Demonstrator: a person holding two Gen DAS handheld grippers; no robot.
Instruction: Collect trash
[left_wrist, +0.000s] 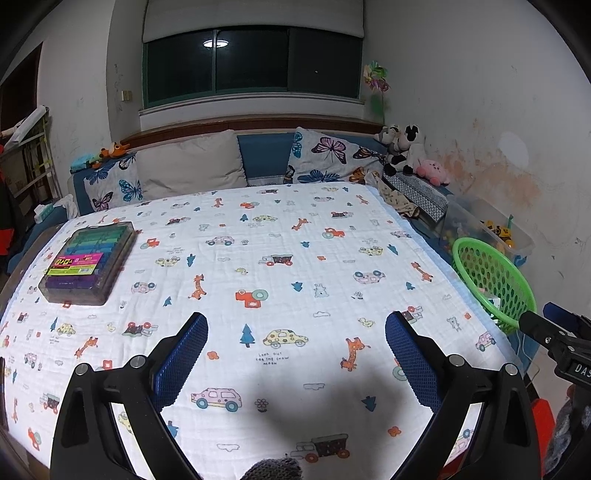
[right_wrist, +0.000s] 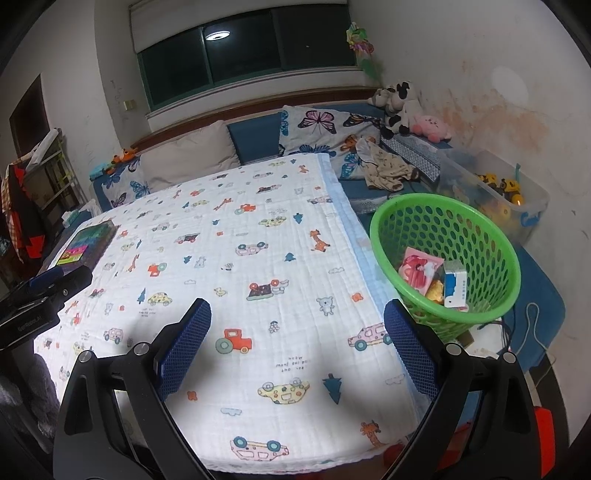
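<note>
One green basket (right_wrist: 443, 221), one marker case (left_wrist: 88, 262), three pillows (left_wrist: 192, 164).

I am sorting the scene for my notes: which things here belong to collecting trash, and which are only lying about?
Belong to the job:
- round green perforated plastic basket
- pink wrapper, blue-and-white small carton and yellow scrap inside it
- left claw and right claw, both open, holding nothing

Just lying about:
- clear flat case of coloured pens
- clear plastic toy bin
- pink round plush

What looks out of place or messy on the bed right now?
Little stands out. The marker case is the only item on the blanket; the trash sits inside the green basket. Crumpled clothing lies by the pillows.
</note>
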